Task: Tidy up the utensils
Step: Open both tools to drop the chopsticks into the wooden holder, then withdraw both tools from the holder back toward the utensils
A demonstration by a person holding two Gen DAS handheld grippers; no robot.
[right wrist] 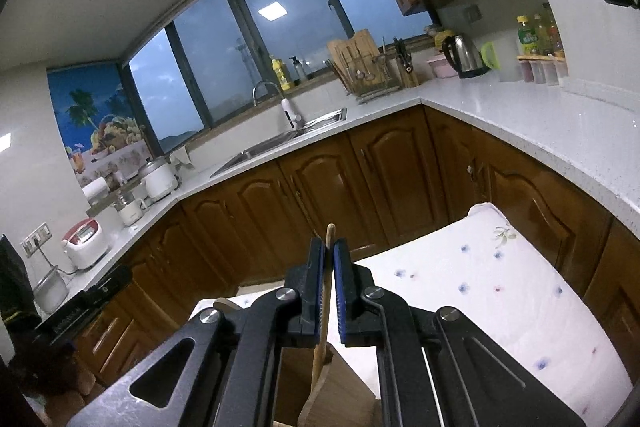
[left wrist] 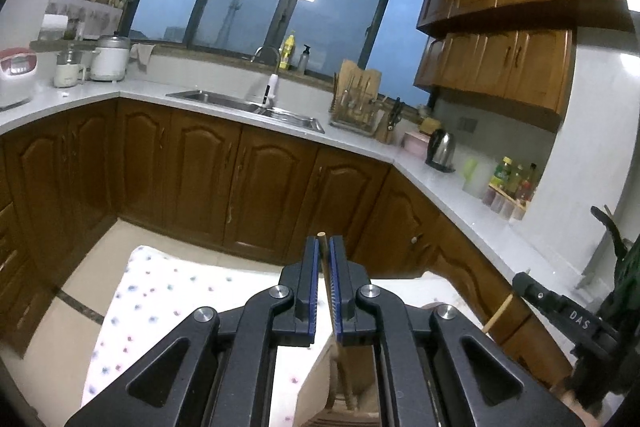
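Left gripper (left wrist: 328, 259): fingers clamped on thin dark wooden stick (left wrist: 330, 291), upright.
Right gripper (right wrist: 329, 263): fingers clamped on pale wooden utensil handle (right wrist: 325, 307).
Wooden holder box (right wrist: 340, 399): below both, on floral-cloth worktop (right wrist: 480, 287); utensil ends inside.

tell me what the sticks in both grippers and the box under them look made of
Left gripper is shut on a dark stick: brown, ridged, likely wood or bamboo. Right gripper is shut on a pale utensil handle: matte tan, probably bamboo or light wood. The box shows flat tan panels, wood-like, though it could be cardboard.
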